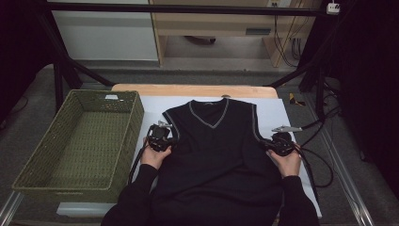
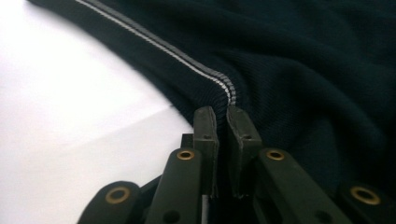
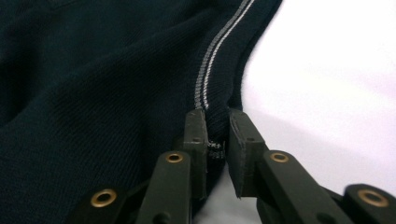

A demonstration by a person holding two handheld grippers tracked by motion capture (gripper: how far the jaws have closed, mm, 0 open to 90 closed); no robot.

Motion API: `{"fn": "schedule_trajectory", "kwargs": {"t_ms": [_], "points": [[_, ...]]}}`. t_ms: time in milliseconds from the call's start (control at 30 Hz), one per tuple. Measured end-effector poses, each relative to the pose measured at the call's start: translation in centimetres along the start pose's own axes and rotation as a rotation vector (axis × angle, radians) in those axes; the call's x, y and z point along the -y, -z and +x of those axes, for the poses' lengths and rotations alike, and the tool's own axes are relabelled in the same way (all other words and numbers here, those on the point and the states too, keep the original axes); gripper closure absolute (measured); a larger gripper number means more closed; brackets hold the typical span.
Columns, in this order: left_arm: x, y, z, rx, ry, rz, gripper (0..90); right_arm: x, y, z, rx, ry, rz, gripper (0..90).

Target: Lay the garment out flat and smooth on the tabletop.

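Vest (image 1: 219, 155) in black knit with grey-striped trim lies flat on the white sheet (image 1: 153, 104) over the table (image 1: 193, 89), at the centre of the high view. Left claw (image 1: 170, 140) is pinched shut on the armhole edge at the vest's left side; right claw (image 1: 269, 142) is clamped on the opposite armhole edge. Both bites look shallow, taking little more than the trim (image 2: 196, 69), so a quick lift could let the knit slide out of one claw and drop that side. Uneven pulling could also stretch the ribbing or twist the fold. Green wicker basket (image 1: 40, 162) sits at the left of that view.
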State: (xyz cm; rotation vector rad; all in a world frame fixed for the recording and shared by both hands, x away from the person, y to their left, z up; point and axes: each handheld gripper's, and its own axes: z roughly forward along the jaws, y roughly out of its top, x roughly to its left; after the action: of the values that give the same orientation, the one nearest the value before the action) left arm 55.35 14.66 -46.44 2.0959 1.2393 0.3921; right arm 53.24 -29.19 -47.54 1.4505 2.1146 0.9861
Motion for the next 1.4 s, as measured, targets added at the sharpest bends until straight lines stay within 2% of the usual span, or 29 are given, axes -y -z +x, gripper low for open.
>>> {"fn": "schedule_trajectory", "kwargs": {"t_ms": [33,67,167,233,300,400,467,533,600,667,700,733,800,833,900,967,1067,1100,1167,1200,1233,1267,1300,1367,1400], "points": [[-0.2,0.4,0.6,-0.032,-0.003,-0.007,83.6,0.0,0.2,-0.1,0.0,0.001,-0.001,80.6],[-0.3,0.6,0.8,-0.043,0.001,-0.011,83.9,-0.1,0.4,-0.3,0.005,-0.005,-0.01,80.9],[-0.9,1.5,2.3,-0.122,0.031,-0.028,84.0,-0.1,1.0,-0.8,0.021,-0.017,-0.025,81.3],[-1.3,1.8,3.0,-0.175,0.027,-0.016,84.0,-0.1,1.5,-1.4,0.029,-0.028,-0.036,81.3],[-1.4,1.7,3.5,-0.172,0.066,-0.015,83.8,0.0,1.8,-1.9,0.044,-0.034,-0.026,81.3],[-1.3,1.4,3.5,-0.167,0.056,-0.026,78.6,0.4,1.7,-2.2,0.072,-0.02,0.013,80.3],[-1.4,1.3,3.7,-0.152,0.062,-0.068,64.2,0.4,1.6,-2.3,0.073,-0.02,0.007,76.6],[-1.7,1.2,4.0,-0.13,0.081,-0.101,49.9,0.2,1.5,-2.2,0.086,-0.01,-0.024,65.7],[-2.2,0.9,4.5,-0.105,0.111,-0.133,40.0,-0.4,1.2,-2.2,0.059,-0.002,-0.051,59.8],[-2.7,0.5,4.8,-0.11,0.125,-0.14,35.4,-1.2,0.8,-2.0,0.069,0.022,-0.066,50.9],[-3.0,0.1,5.0,-0.121,0.13,-0.143,34.1,-1.6,0.6,-2.0,0.067,0.031,-0.075,48.7],[-3.2,-0.3,5.1,-0.126,0.132,-0.133,33.5,-2.2,0.2,-2.0,0.041,0.022,-0.097,45.8],[-3.8,-1.2,5.4,-0.127,0.145,-0.099,32.1,-3.0,-0.7,-2.0,0.011,0.001,-0.108,42.6],[-4.1,-1.7,5.5,-0.131,0.139,-0.083,31.4,-3.4,-1.3,-2.0,0.01,0.005,-0.11,41.8],[-4.5,-2.4,5.6,-0.139,0.131,-0.06,31.0,-4.1,-2.3,-2.0,0.024,0.027,-0.092,40.5],[-4.5,-3.0,5.8,-0.14,0.148,-0.058,31.1,-4.7,-3.2,-2.0,0.026,0.034,-0.081,39.9],[-4.1,-4.2,6.1,-0.135,0.159,-0.021,32.1,-4.9,-4.1,-1.8,0.03,0.044,-0.057,41.6],[-4.0,-4.2,6.1,-0.135,0.169,-0.037,30.8,-4.9,-4.5,-1.8,0.029,0.044,-0.039,42.4],[-4.1,-4.2,6.0,-0.119,0.162,-0.046,37.2,-4.7,-5.1,-1.7,0.043,0.054,-0.009,44.9],[-4.1,-4.2,6.0,-0.097,0.168,-0.052,48.5,-4.5,-5.6,-1.7,0.036,0.043,0.007,46.8],[-4.1,-4.3,6.0,-0.072,0.185,-0.056,62.0,-4.4,-5.7,-1.7,0.03,0.024,-0.015,49.9],[-4.1,-4.3,5.9,-0.072,0.188,-0.06,68.8,-4.4,-5.7,-1.6,0.039,0.011,-0.018,56.0],[-4.3,-4.4,5.8,-0.062,0.169,-0.054,74.7,-4.4,-5.7,-1.6,0.039,0.007,-0.021,61.5],[-4.8,-4.3,5.8,-0.077,0.134,-0.028,81.4,-4.6,-5.6,-1.5,0.025,-0.015,-0.011,71.8],[-5.0,-4.3,5.8,-0.089,0.125,-0.027,83.1,-4.7,-5.4,-1.6,0.022,-0.026,-0.022,79.2]]}}
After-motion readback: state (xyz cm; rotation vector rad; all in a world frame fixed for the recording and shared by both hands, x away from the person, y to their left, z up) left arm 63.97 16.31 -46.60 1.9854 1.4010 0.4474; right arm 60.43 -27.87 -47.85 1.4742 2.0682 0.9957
